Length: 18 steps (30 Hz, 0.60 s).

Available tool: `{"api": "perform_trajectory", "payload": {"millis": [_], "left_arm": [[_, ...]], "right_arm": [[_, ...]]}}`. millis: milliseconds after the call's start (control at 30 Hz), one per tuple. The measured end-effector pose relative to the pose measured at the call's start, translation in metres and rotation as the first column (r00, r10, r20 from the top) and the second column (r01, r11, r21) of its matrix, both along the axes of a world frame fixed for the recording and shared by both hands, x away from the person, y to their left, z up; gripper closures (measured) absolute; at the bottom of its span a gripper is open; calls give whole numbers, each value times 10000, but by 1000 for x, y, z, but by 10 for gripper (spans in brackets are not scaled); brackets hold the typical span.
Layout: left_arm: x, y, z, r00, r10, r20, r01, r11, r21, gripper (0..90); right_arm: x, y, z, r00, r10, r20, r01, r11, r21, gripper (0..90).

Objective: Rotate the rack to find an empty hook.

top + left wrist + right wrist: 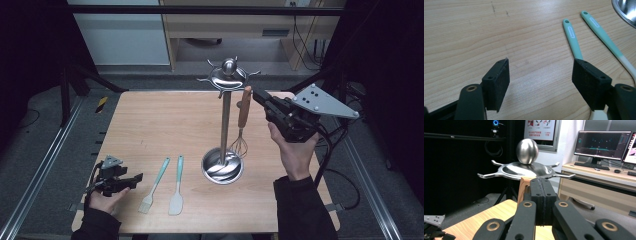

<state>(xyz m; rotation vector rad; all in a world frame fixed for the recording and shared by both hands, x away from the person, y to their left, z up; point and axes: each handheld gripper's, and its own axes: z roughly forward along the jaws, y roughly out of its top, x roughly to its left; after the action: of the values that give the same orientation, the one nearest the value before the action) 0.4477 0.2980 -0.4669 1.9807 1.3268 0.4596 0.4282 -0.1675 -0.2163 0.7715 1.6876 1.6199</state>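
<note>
1. A wooden table (150,120) is seen from the high view, with a steel utensil stand (224,120) set toward its right half, its round base (222,167) resting on the wood.
2. A whisk (242,125) with a wooden handle is seen hanging upright beside the stand's pole, its handle top just under one of the hooks of the stand's top disc (227,76) and its wire end near the base.
3. The right gripper (260,96) is held raised in the person's right hand (295,147), with its tips right at the top of the whisk handle; whether they touch it cannot be told.
4. In the right gripper view, the two black jaws are shown pressed flat together with nothing between them, and the wooden handle top (524,187) is seen just behind and beside them, under the disc (524,171) and its steel ball (527,151).
5. The left gripper (134,179) is rested low at the table's near left corner in the left hand (107,197).
6. In the left gripper view, its jaws are shown spread wide over bare wood, with nothing held.
7. A pastry brush (154,186) and a spatula (177,186), both with teal handles, are laid side by side between the left gripper and the base, close together but apart.
</note>
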Motion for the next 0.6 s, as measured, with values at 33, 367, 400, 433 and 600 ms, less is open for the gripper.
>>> {"api": "perform_trajectory", "payload": {"millis": [33, 367, 400, 433, 600], "left_arm": [[0, 0, 0, 10000, -4, 7, 4, 10000, 18, 300], [-1, 0, 1, 10000, -6, 43, 6, 10000, -24, 300], [-1, 0, 1, 10000, -25, 61, 25, 10000, -11, 301], [-1, 0, 1, 10000, -31, 59, 32, 10000, -23, 302], [-1, -2, 1, 9999, -88, 54, 89, 10000, -18, 333]], "right_arm": [[0, 1, 0, 10000, 17, 3, -17, 10000, -12, 900], [-2, -3, -9, 9998, -123, -149, 123, 9999, 26, 895], [-1, -4, -12, 9996, -190, -195, 190, 9998, 11, 877], [-1, -8, -18, 9991, -293, -319, 291, 9996, -58, 867], [2, -25, -57, 9904, -943, -1012, 905, 9950, -413, 741]]}}
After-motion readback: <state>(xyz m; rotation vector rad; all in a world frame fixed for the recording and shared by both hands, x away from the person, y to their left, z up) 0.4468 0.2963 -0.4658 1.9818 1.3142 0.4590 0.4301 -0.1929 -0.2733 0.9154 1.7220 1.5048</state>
